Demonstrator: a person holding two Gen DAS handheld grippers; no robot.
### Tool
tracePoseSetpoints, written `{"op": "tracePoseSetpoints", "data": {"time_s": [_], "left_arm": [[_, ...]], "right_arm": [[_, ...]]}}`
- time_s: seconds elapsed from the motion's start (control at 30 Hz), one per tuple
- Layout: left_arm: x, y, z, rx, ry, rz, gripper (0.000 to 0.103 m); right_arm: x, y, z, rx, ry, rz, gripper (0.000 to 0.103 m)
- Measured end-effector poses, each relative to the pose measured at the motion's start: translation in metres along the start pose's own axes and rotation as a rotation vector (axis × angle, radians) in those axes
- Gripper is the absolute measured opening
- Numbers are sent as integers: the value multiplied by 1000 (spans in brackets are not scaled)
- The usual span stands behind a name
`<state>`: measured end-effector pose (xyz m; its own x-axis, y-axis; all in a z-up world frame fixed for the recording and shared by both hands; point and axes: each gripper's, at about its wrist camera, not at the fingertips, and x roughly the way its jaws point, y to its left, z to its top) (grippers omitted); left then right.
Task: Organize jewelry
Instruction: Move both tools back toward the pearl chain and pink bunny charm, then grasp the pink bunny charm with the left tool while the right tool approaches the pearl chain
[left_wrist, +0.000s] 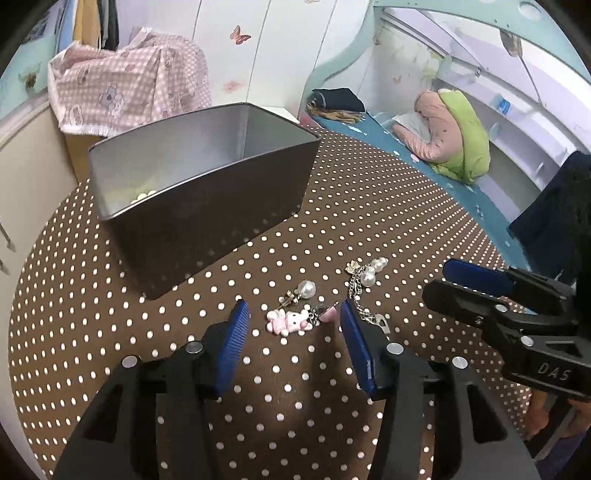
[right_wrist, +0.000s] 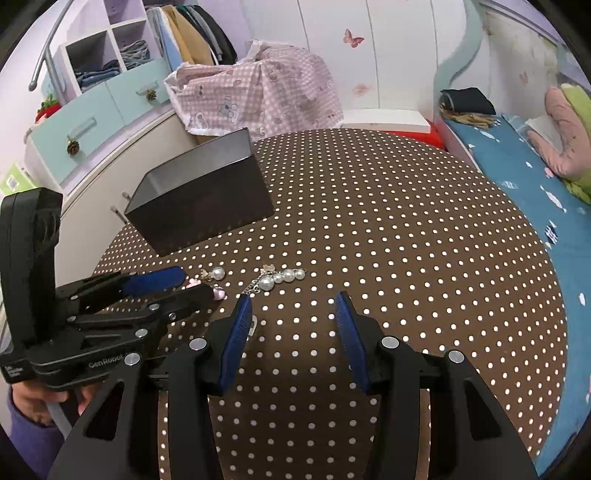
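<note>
Looking down past my left hand-held gripper (left_wrist: 291, 317), I see its blue pads spread apart with nothing pinched; the small pink bear-shaped charm (left_wrist: 287, 320) lies on the table between the tips, touched by neither pad as far as I can tell. My right hand-held gripper (right_wrist: 291, 301) hangs spread as well, empty, with only bare cloth between its fingers.

Just beyond the charm lies a gold-toned earring with a single white pearl (left_wrist: 301, 291), and beside it, to the right, a silver chain strung with several white pearls and a small gold flower (left_wrist: 364, 278), its chain end reaching down past my left gripper's right pad. All three rest on the brown round table covered in white polka dots (left_wrist: 369, 206).

Farther back and to the left stands the dark grey rectangular metal tin (left_wrist: 207, 192), open at the top, with a few pale cream beads (left_wrist: 142, 196) visible in its near corner. So I judge the sorting started but not finished: something is in the tin, three pieces remain outside it, and the pink charm looks like my next pick.
</note>
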<state>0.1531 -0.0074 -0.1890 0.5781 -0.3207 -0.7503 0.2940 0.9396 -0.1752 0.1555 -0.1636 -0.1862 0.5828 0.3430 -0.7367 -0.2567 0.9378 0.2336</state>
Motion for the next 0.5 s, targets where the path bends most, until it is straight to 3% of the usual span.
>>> {"op": "tracePoseSetpoints", "data": {"time_s": [0.1, 0.23, 0.5], "left_arm": [[1, -1, 0, 20, -1, 27, 41], [-1, 10, -1, 7, -1, 40, 17], [-8, 19, -8, -10, -5, 20, 13]], "right_arm": [[0, -2, -1, 6, 0, 2, 47], [1, -5, -1, 13, -2, 3, 47], [3, 6, 1, -4, 2, 15, 47]]}}
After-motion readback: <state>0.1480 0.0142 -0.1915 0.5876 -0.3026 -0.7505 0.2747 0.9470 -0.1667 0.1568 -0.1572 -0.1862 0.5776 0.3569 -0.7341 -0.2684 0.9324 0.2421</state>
